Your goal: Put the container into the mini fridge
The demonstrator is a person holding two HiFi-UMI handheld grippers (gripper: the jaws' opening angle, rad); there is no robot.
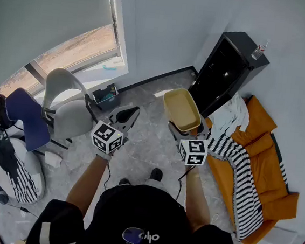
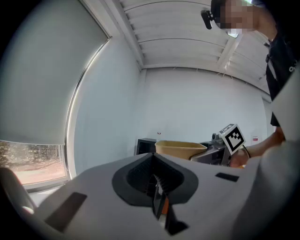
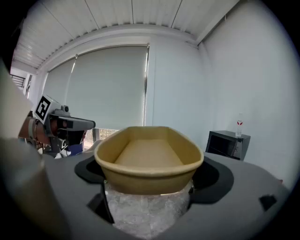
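An empty tan oblong container is held above the floor between the wide-set jaws of my right gripper. In the right gripper view the container fills the space between the jaws of that gripper. The black mini fridge stands against the wall ahead and to the right, its dark door side facing me, and it also shows small in the right gripper view. My left gripper hangs beside the right one, jaws together with nothing in them.
A water bottle stands on the fridge top. An orange couch with a striped blanket lies at the right. A grey chair, a blue chair and a small floor bin stand by the window at the left.
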